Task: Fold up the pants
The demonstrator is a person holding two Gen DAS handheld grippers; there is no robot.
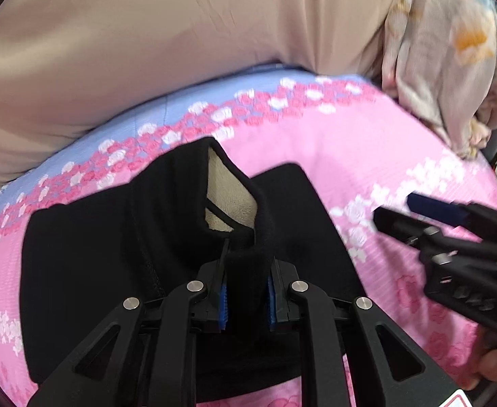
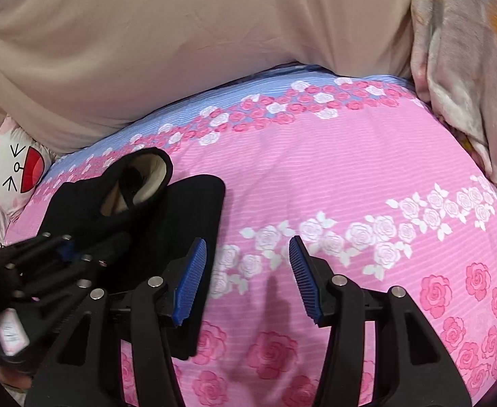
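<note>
Black pants (image 1: pixel 89 271) with a cream fleece lining (image 1: pixel 228 200) lie folded on the pink flowered bedspread (image 1: pixel 367 156). My left gripper (image 1: pixel 247 300) is shut on a raised black fold of the pants, lifting it so the lining shows. In the right wrist view the pants (image 2: pixel 180 217) lie at the left, with the left gripper (image 2: pixel 65 251) on them. My right gripper (image 2: pixel 246 278) is open and empty over bare bedspread (image 2: pixel 350 169), just right of the pants. It also shows in the left wrist view (image 1: pixel 397 210) at the right.
A beige padded headboard (image 1: pixel 146 51) runs along the far side of the bed. A pale patterned blanket (image 1: pixel 452 68) is heaped at the far right. A cartoon-face pillow (image 2: pixel 17 169) lies at the far left.
</note>
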